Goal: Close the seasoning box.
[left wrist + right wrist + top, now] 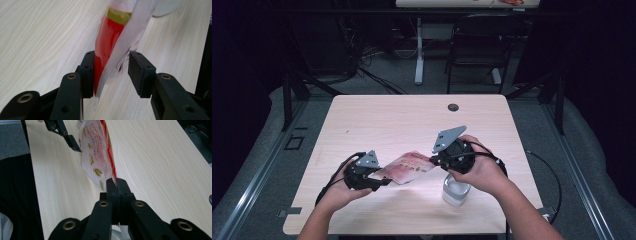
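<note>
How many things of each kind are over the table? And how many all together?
Red and white printed plastic pouches: 1
Clear glass jars on the light wooden table: 1
Black two-jaw grippers, left gripper and right gripper: 2
Total: 4

Bare counter (412,115) lies open beyond the red-and-white pouch (404,167) stretched between both grippers; a clear plastic cup (455,192) stands just under the right hand (482,170).
</note>
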`<state>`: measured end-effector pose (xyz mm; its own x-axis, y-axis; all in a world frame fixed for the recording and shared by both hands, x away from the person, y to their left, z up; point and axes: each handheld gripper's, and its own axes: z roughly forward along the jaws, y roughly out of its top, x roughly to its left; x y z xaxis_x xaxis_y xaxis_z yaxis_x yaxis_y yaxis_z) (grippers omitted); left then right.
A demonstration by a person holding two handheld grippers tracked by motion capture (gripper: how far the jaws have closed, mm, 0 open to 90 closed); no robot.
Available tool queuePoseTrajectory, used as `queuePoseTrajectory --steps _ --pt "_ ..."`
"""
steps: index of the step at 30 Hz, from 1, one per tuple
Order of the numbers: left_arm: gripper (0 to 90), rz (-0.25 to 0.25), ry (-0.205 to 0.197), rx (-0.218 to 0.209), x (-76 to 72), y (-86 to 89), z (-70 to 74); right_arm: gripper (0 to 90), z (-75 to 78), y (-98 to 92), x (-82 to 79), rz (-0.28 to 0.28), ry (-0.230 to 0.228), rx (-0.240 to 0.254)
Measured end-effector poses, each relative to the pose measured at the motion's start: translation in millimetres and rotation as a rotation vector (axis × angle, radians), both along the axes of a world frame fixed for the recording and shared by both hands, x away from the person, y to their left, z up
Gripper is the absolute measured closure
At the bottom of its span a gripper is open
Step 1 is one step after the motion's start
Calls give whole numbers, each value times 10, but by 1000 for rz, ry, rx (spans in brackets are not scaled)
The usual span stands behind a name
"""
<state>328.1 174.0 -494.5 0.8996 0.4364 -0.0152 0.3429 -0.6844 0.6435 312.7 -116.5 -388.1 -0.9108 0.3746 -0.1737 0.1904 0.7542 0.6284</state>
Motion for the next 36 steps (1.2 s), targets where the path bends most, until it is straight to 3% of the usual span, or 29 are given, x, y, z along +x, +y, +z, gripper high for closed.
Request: queuePoseTrajectory --steps 10,20,30,36 --pt "581 -1 26 20 25 2 -115 900 -75 22 0 7 5 -16" --pt "580 8 52 6 52 14 -217 900 -229 67 22 9 23 -44" --pt "579 19 8 -10 11 50 -114 900 -223 127 23 30 21 -59" --pt "631 7 -11 -7 -21 62 -70 900 -188 140 25 29 16 -61"
